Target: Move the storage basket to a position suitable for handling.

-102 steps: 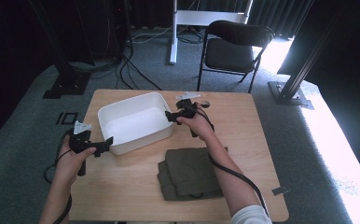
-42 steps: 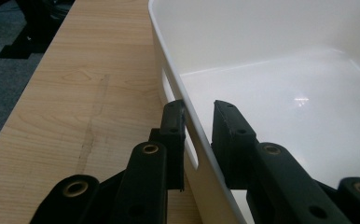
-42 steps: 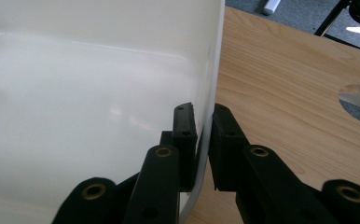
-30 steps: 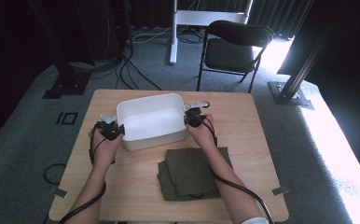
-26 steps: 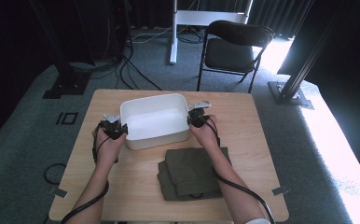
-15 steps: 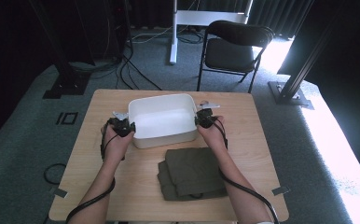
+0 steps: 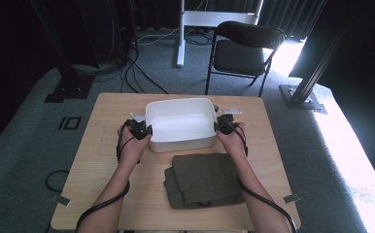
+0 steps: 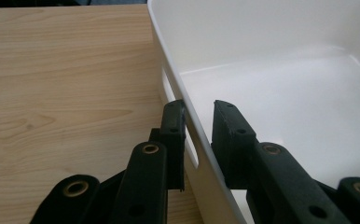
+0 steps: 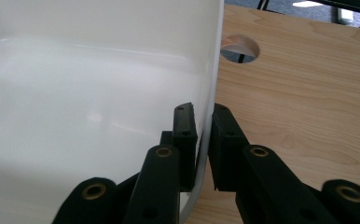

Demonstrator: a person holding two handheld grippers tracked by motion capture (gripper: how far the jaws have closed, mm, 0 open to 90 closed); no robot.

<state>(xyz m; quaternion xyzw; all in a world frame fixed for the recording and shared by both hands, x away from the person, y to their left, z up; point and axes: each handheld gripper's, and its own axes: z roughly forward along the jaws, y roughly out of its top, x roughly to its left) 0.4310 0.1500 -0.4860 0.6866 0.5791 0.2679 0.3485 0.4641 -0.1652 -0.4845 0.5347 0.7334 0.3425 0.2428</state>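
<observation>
A white plastic tub stands empty on the wooden table, near its far middle. My left gripper is shut on the tub's left wall, one jaw outside and one inside, just above a handle slot. In the left gripper view the jaws straddle that thin wall of the tub. My right gripper is shut on the opposite wall. In the right gripper view its jaws pinch the rim of the tub.
A folded dark olive cloth lies on the table just in front of the tub, between the person's forearms. A round cable hole is cut in the tabletop beyond the right gripper. A black folding chair stands behind the table.
The left gripper came in from the table's left and took the tub's left wall. Over the last second the tub and both grippers slid to the right together.
</observation>
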